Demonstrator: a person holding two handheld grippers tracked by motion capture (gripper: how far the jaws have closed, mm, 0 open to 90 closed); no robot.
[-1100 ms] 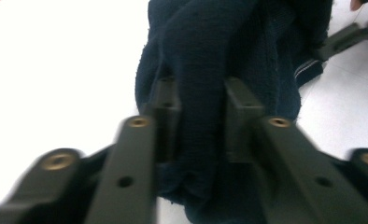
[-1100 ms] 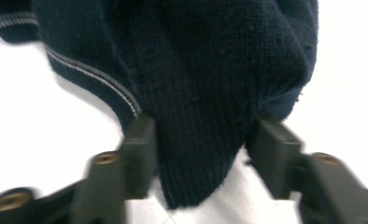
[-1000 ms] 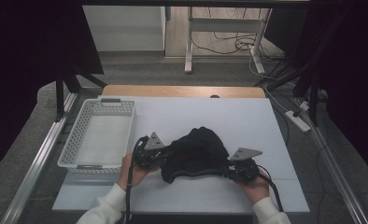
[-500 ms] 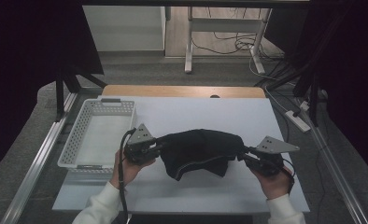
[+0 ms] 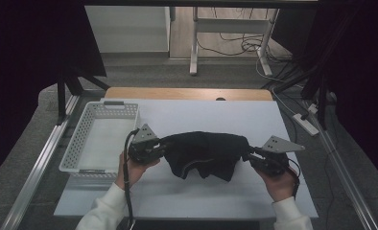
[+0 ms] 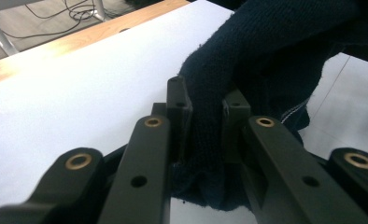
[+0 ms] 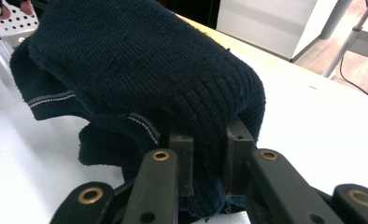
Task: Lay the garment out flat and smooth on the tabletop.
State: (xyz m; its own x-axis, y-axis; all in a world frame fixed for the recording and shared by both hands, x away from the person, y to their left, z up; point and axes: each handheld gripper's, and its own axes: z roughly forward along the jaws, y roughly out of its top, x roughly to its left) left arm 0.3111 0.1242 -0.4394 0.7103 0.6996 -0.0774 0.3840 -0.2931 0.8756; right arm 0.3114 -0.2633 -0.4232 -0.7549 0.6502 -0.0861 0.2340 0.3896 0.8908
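Note:
A dark navy knitted garment (image 5: 204, 153) hangs stretched between my two grippers, just above the white table (image 5: 201, 115). My left gripper (image 5: 163, 146) is shut on its left edge. In the left gripper view the knit (image 6: 266, 51) is pinched between the pads of the gripper (image 6: 205, 116). My right gripper (image 5: 248, 155) is shut on the garment's right edge; its jaws have just been closing on the fabric. In the right gripper view the ribbed hem (image 7: 135, 70) is clamped in the gripper (image 7: 209, 154), and a pale stitched stripe runs along a lower fold.
A white perforated basket (image 5: 76, 148) stands at the table's left side, close to my left hand. A wooden strip (image 5: 187, 93) edges the far side. Metal rails flank the table, and a power strip (image 5: 304, 122) lies on the floor at the right.
Both grippers have risen and moved apart. The garment, bunched in a heap on the table a second ago, now spans between them, lifted and stretched wide.

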